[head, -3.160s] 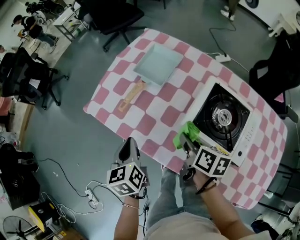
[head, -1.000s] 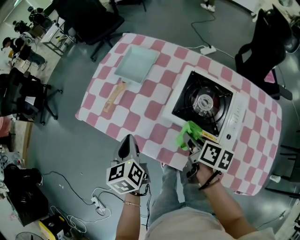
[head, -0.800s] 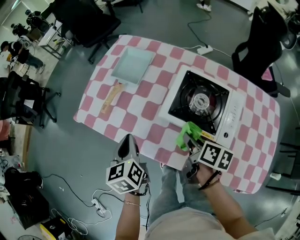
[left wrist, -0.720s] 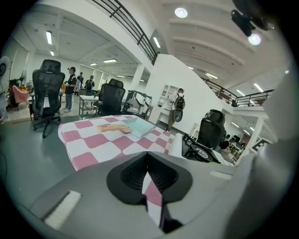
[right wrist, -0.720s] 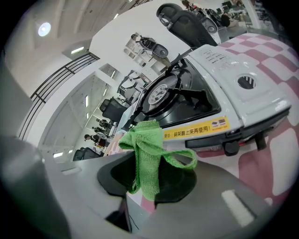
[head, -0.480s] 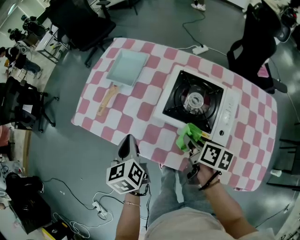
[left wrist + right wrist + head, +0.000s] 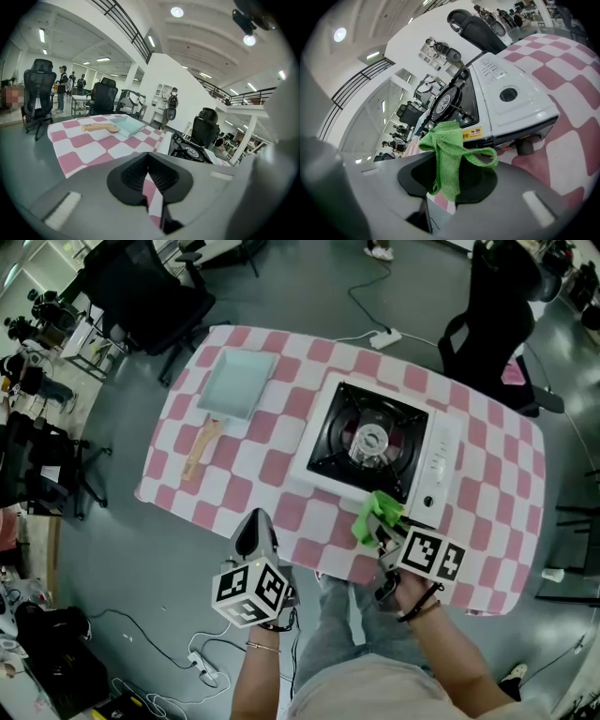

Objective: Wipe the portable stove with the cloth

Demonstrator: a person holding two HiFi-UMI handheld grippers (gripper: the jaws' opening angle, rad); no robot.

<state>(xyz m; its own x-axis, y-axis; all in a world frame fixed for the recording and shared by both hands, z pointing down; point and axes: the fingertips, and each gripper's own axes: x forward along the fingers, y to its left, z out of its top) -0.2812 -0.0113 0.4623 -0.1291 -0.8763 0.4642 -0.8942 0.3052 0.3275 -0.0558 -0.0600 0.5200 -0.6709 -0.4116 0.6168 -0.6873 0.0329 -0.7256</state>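
Observation:
The white portable stove [image 7: 370, 444] with its black burner top sits on the pink-checked table [image 7: 253, 465], right of centre. In the right gripper view the stove [image 7: 506, 98] lies close ahead, knob side toward me. My right gripper [image 7: 382, 532] is shut on a green cloth [image 7: 377, 514], which hangs over the stove's near edge. From the right gripper [image 7: 449, 180] the cloth [image 7: 446, 154] drapes out of the jaws. My left gripper [image 7: 255, 529] hovers off the table's near edge, shut and holding nothing; the left gripper [image 7: 148, 161] faces the table.
A pale blue square pan [image 7: 234, 385] with a wooden handle lies at the table's far left. Black office chairs stand beyond the table at the left [image 7: 141, 292] and the right [image 7: 492, 306]. A power strip [image 7: 382, 337] and cables [image 7: 202, 667] lie on the floor.
The table and stove have slid left and up in the head view. Both grippers hold the same pose, the cloth still in the right one, now at the stove's knob end.

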